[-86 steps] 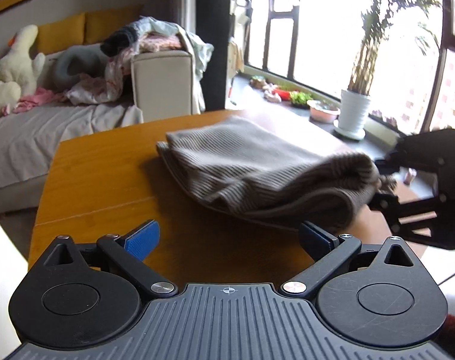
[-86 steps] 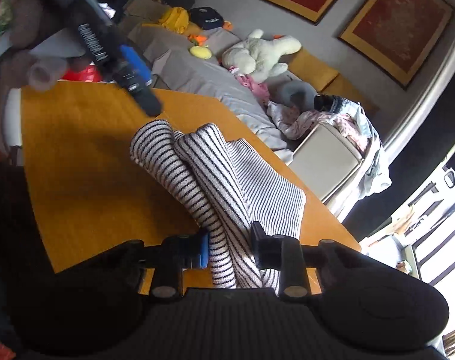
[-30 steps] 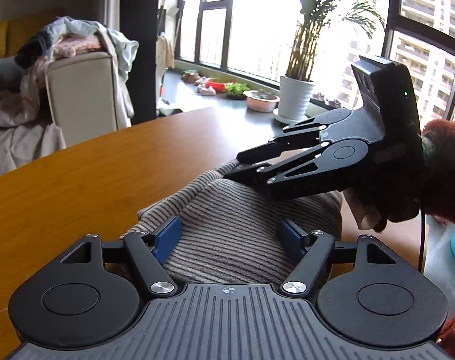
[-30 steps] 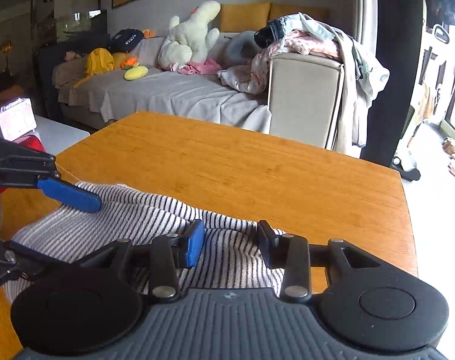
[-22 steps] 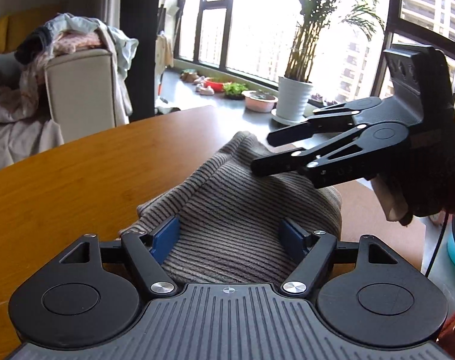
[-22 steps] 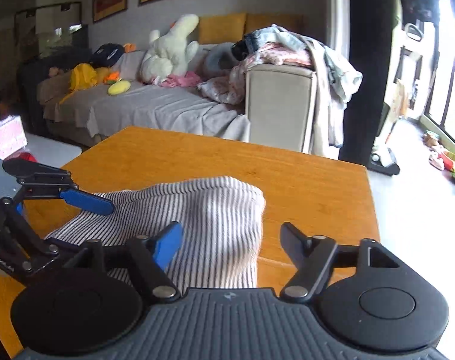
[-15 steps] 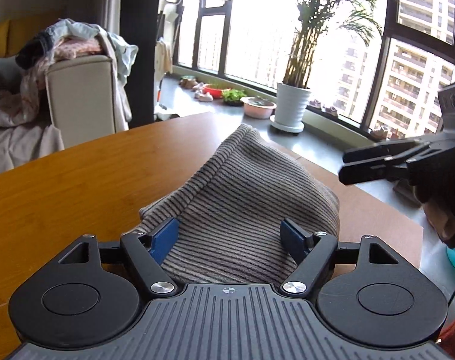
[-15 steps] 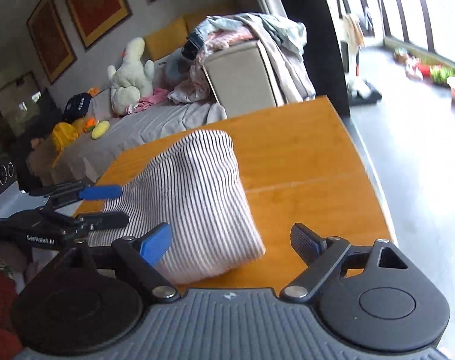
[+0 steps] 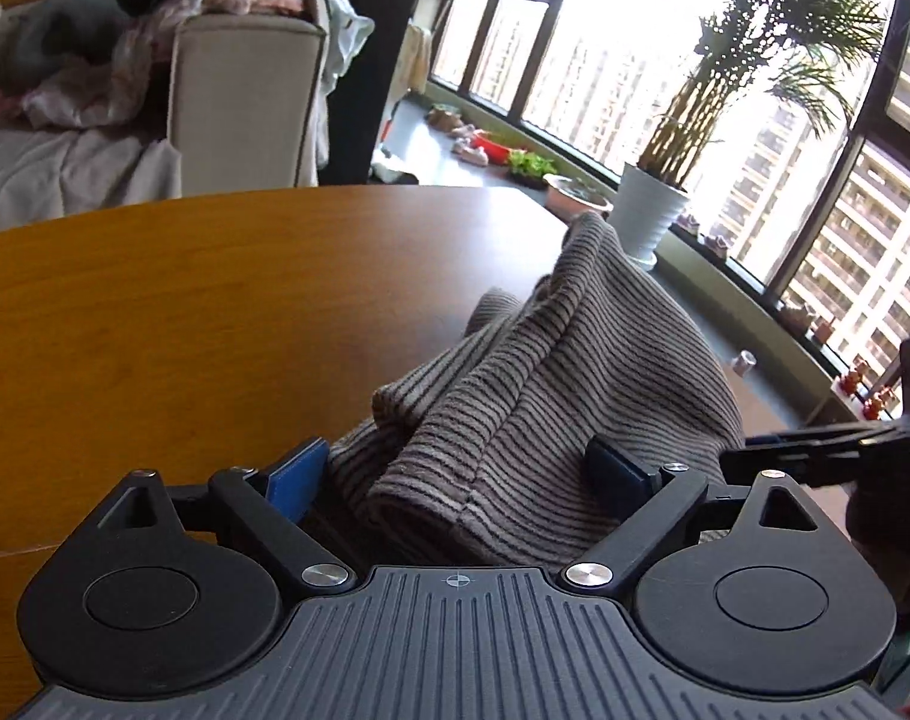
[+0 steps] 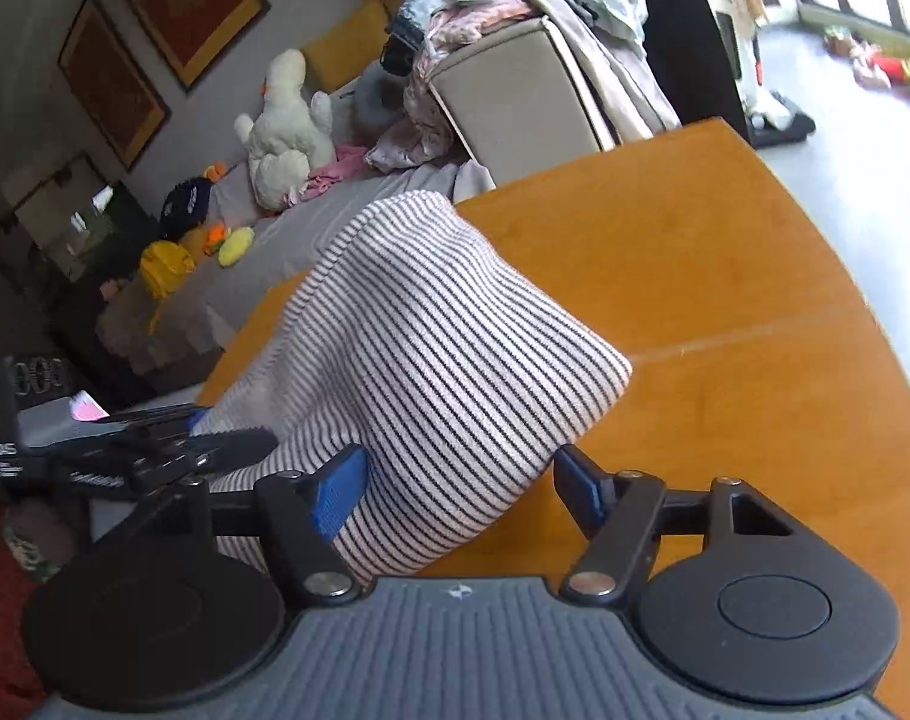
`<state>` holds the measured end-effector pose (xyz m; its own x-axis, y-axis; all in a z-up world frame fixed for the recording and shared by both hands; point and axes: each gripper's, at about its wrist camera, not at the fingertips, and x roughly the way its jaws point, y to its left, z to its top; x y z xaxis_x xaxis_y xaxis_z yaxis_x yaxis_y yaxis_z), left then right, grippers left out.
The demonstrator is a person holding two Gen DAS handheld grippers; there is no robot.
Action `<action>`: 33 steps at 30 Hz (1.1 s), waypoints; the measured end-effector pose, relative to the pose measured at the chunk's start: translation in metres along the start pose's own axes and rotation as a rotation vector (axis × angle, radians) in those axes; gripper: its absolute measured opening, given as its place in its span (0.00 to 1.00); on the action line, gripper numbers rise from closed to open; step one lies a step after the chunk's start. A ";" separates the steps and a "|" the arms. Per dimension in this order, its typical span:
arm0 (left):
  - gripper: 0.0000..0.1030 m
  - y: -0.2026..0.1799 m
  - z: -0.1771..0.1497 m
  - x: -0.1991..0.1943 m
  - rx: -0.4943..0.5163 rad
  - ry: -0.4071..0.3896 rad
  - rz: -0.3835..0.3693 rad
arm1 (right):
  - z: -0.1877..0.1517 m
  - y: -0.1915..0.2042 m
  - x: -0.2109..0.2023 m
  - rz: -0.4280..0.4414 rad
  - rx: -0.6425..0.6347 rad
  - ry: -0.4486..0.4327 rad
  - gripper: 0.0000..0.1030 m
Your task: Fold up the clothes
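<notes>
wooden table point(image 9: 155, 312), sofa point(image 10: 311, 222), potted plant point(image 9: 652, 210)

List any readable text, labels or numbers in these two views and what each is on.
None can be read.
White print on the left gripper body, right wrist view: blurred, illegible.
White ring marks on the dark box behind it: not clearly digits.
Framed pictures on the wall: no legible text.
Left wrist view: no text.

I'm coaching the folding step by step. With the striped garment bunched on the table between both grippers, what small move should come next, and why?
Probably close the right gripper on the near edge of the striped garment. Its jaws are closing around that folded bundle on the wooden table, while the left gripper is opening with cloth between its jaws, so one firm hold seems needed before the fold slumps.
</notes>
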<state>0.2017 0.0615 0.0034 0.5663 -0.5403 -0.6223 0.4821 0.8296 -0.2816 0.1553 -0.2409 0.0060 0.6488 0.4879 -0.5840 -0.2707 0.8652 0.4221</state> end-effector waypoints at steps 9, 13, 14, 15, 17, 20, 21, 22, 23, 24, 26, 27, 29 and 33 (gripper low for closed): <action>0.92 -0.045 -0.028 -0.006 0.009 0.027 -0.093 | 0.053 0.056 0.036 -0.189 -0.403 -0.110 0.70; 0.92 -0.080 -0.036 0.002 0.042 0.021 -0.196 | 0.048 0.064 0.018 -0.201 -0.437 -0.151 0.75; 0.92 -0.084 -0.035 0.002 0.044 0.017 -0.209 | 0.045 0.066 0.010 -0.203 -0.444 -0.164 0.76; 0.92 -0.086 -0.035 -0.001 0.050 0.013 -0.215 | 0.040 0.068 -0.001 -0.206 -0.457 -0.185 0.77; 0.92 -0.085 -0.034 -0.009 0.069 0.000 -0.203 | 0.028 0.073 -0.020 -0.199 -0.490 -0.231 0.77; 0.92 -0.067 -0.032 -0.027 0.058 -0.037 -0.099 | 0.003 0.089 -0.036 -0.160 -0.559 -0.275 0.77; 0.92 -0.058 -0.030 -0.031 0.037 -0.050 -0.042 | -0.007 0.096 -0.034 -0.151 -0.588 -0.279 0.77; 0.88 -0.049 -0.028 -0.034 0.007 -0.061 0.020 | -0.017 0.104 -0.033 -0.142 -0.618 -0.283 0.77; 0.83 -0.040 -0.026 -0.036 -0.023 -0.071 0.073 | -0.026 0.111 -0.031 -0.133 -0.647 -0.286 0.77; 0.69 -0.031 -0.024 -0.037 -0.053 -0.080 0.125 | -0.034 0.118 -0.024 -0.125 -0.673 -0.274 0.77; 0.59 -0.019 -0.019 -0.041 -0.090 -0.102 0.203 | -0.043 0.125 -0.006 -0.132 -0.699 -0.245 0.77; 0.58 -0.016 -0.016 -0.041 -0.095 -0.112 0.234 | -0.047 0.128 0.003 -0.144 -0.709 -0.230 0.77; 0.53 -0.018 -0.015 -0.039 -0.084 -0.112 0.276 | -0.045 0.121 0.012 -0.166 -0.677 -0.216 0.77; 0.53 -0.026 -0.019 -0.039 -0.108 -0.087 0.234 | -0.037 0.110 0.016 -0.185 -0.619 -0.204 0.43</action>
<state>0.1542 0.0639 0.0209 0.7114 -0.3380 -0.6162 0.2597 0.9411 -0.2164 0.1094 -0.1336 0.0174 0.8283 0.3468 -0.4401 -0.4607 0.8686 -0.1827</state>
